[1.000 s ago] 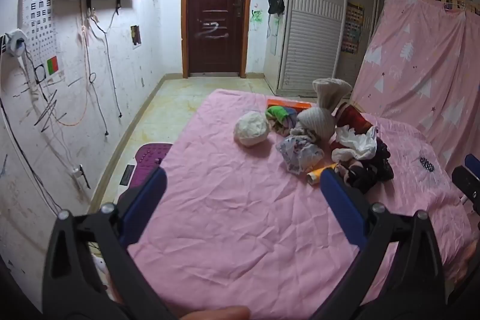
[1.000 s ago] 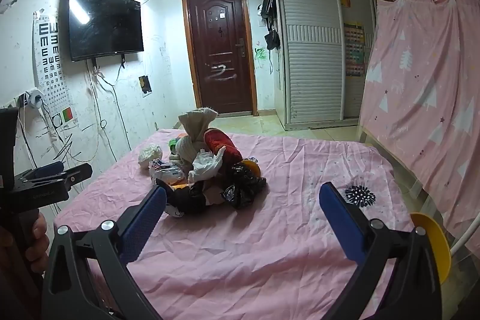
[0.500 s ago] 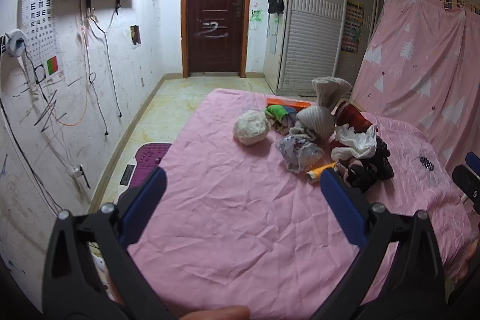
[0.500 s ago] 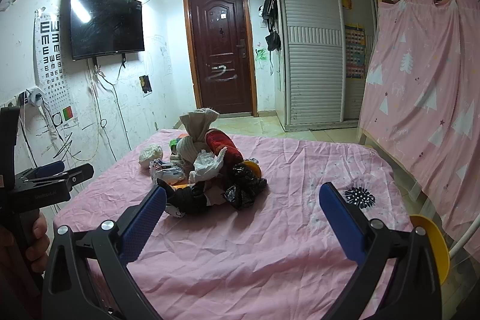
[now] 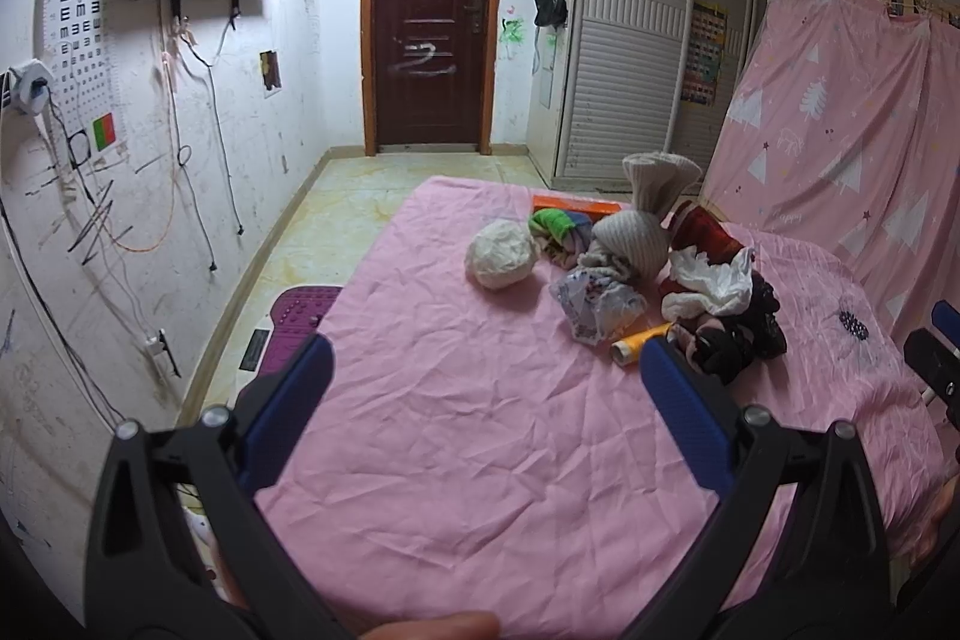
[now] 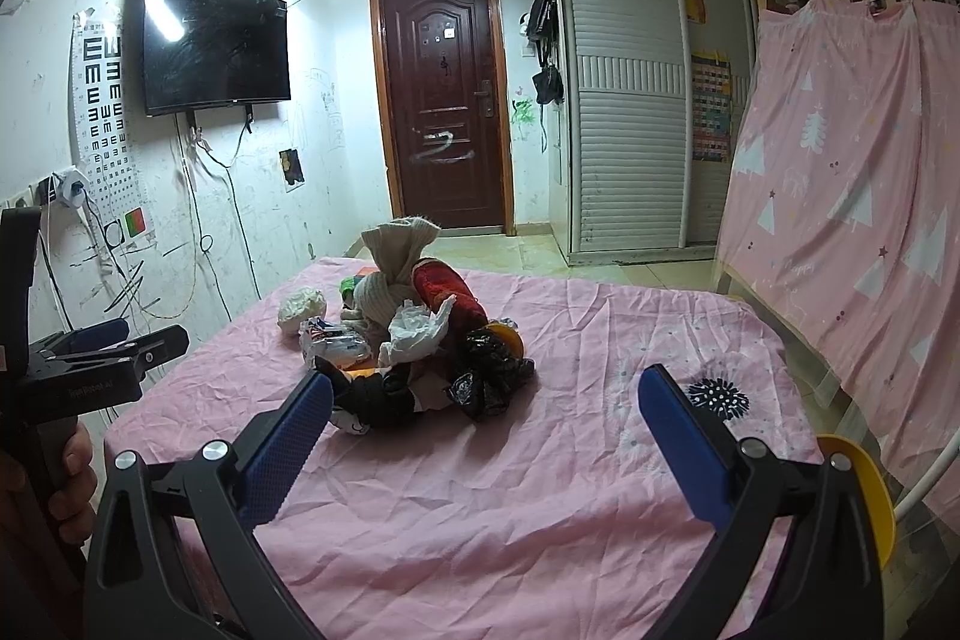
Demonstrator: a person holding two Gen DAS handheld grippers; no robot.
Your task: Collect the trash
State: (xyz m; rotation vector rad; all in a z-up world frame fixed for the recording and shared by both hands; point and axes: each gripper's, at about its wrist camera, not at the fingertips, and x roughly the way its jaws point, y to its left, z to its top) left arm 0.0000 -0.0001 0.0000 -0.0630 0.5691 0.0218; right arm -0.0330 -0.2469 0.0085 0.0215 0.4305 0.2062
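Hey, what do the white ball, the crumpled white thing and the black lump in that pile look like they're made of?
White ball: probably wadded tissue or soft paper; matte, finely wrinkled.
Crumpled white thing: likely thin plastic bag film; translucent, sharp creases, slight sheen.
Black lump: probably a crumpled plastic bag; glossy highlights on the folds.

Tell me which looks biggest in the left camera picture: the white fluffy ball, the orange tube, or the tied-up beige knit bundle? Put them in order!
1. Beige knit bundle, the biggest-looking.
2. White fluffy ball, a bit smaller and about as far from the camera.
3. Orange tube, clearly smallest, though its far end is hidden among the pile.
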